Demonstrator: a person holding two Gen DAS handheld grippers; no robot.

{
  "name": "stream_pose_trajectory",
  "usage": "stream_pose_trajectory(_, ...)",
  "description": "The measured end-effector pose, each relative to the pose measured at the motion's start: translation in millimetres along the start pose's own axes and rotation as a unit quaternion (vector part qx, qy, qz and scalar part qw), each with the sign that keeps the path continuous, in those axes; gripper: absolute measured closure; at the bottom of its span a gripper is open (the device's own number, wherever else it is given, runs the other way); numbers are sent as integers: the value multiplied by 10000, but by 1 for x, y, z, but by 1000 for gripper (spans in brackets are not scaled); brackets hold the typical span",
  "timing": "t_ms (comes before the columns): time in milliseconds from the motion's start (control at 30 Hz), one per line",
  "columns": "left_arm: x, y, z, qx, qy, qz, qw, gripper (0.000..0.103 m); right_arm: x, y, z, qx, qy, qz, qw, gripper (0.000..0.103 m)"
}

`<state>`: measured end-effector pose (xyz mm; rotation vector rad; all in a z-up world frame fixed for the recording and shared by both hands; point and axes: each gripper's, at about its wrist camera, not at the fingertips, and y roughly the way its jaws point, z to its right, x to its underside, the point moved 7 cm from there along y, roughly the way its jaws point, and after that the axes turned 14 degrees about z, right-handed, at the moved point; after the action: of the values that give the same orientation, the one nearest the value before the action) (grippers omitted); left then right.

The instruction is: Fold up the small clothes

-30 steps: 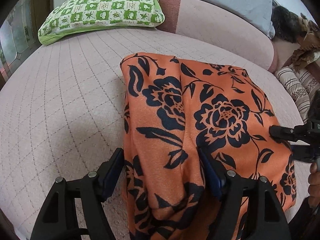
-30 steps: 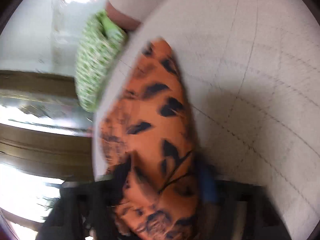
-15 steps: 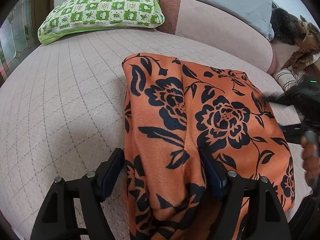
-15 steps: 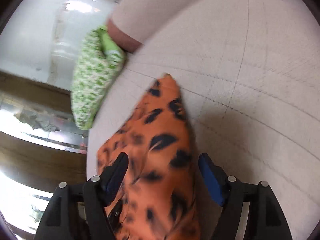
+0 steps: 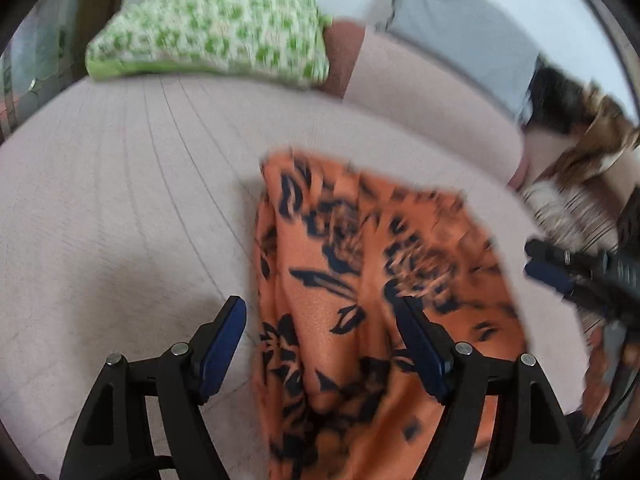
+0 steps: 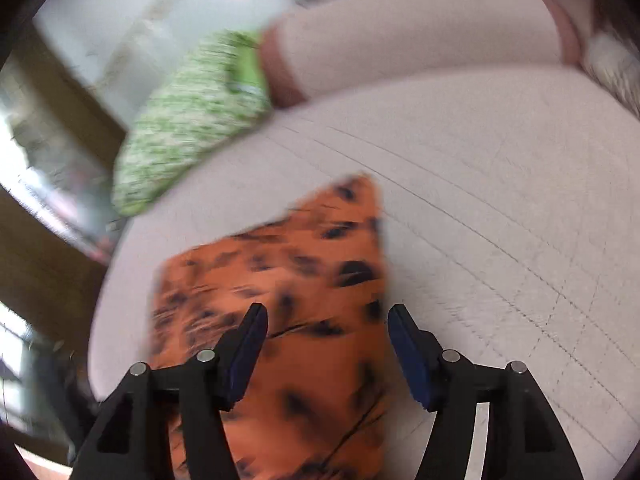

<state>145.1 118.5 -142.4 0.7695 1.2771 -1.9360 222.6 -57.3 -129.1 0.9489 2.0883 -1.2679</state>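
An orange garment with a dark floral print lies folded on the pink quilted bed. My left gripper is open above the garment's near left part, its right finger over the cloth and its left finger over bare quilt. My right gripper is open and empty above the garment. It also shows at the right edge of the left wrist view, beside the garment's right edge. Both views are blurred.
A green-and-white patterned pillow lies at the bed's far left. A pink bolster and a grey pillow run along the back. Striped and dark fabrics are piled at the far right.
My right gripper has let go of the garment, opened and swung round over it. My left gripper has lifted and pulled back a little; the garment lies flatter.
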Motion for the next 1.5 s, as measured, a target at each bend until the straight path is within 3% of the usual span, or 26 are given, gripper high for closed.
stream_pose_trajectory(100,12,-27,-13,242,-514,-192,9982,25,21,-16,-23,-515,-166,-139,9984,30)
stream_pose_trajectory(133,25,-28,-17,267,-662,-436,9965,33,35,-16,-22,-556,-166,-289,9979,29)
stream_pose_trajectory(167,49,-22,-23,240,-778,-924,9924,64,52,-7,-17,-573,-125,-558,9967,29)
stream_pose_trajectory(200,65,-17,-26,298,-917,-1190,9882,68,69,3,-9,-550,-65,-833,9950,29)
stream_pose_trajectory(267,61,-19,-27,335,-1084,-1156,9868,70,73,1,-4,-613,-7,-651,9960,29)
stream_pose_trajectory(400,40,-28,-11,300,-728,-1108,9907,65,68,2,-3,-710,266,-786,9940,26)
stream_pose_trajectory(467,17,-32,-8,428,-721,-750,9937,37,69,2,-1,-821,366,-822,9925,26)
stream_pose_trajectory(533,-8,-25,-12,429,-666,-414,9960,28,70,0,-1,-890,430,-821,9917,26)
stream_pose_trajectory(600,-26,10,-22,482,-678,-537,9951,28,71,-6,-1,-926,431,-815,9914,26)
stream_pose_trajectory(633,-28,29,-30,547,-809,-716,9926,40,71,-6,-1,-938,436,-812,9913,26)
stream_pose_trajectory(667,-27,49,-38,571,-1004,-966,9886,63,73,-9,-1,-951,445,-811,9912,26)
stream_pose_trajectory(733,-19,88,-48,562,-1361,-1500,9777,67,72,-9,-1,-992,483,-818,9905,26)
stream_pose_trajectory(767,-18,95,-49,650,-1440,-1544,9753,76,72,-9,0,-1019,512,-825,9900,26)
stream_pose_trajectory(800,-21,96,-45,651,-1259,-1487,9787,81,72,-8,1,-1040,545,-835,9896,26)
stream_pose_trajectory(867,-33,85,-33,492,-407,-1103,9918,90,72,-7,1,-1057,539,-873,9891,26)
stream_pose_trajectory(900,-31,82,-27,419,-150,-994,9940,90,73,-6,0,-1052,511,-885,9892,26)
stream_pose_trajectory(1000,-17,90,-39,454,-693,-1175,9896,84,75,-4,-2,-1045,407,-891,9897,26)
stream_pose_trajectory(1100,-29,69,-33,276,-473,-913,9943,70,74,-6,-1,-1063,437,-871,9895,25)
stream_pose_trajectory(1167,-34,47,-21,456,-421,-755,9952,53,73,-6,1,-1080,543,-850,9890,25)
stream_pose_trajectory(1233,-36,25,-18,413,-394,-511,9971,48,73,-6,1,-1066,608,-837,9889,25)
stream_pose_trajectory(1300,-23,7,-6,456,-323,-517,9971,48,71,-7,-1,-1029,620,-864,9890,25)
stream_pose_trajectory(1333,-2,7,-8,284,-166,-719,9969,62,71,-7,-1,-1016,610,-880,9890,25)
stream_pose_trajectory(1367,12,16,-15,99,-46,-988,9951,83,71,-7,-1,-1004,591,-892,9892,24)
stream_pose_trajectory(1400,29,25,-23,79,-182,-1197,9926,81,71,-6,-1,-1007,582,-899,9891,24)
stream_pose_trajectory(1433,31,26,-28,102,-342,-1125,9930,76,72,-5,-1,-1013,583,-936,9887,24)
stream_pose_trajectory(1500,19,16,-28,196,-719,-1060,9916,76,70,-9,-1,-957,569,-976,9890,24)
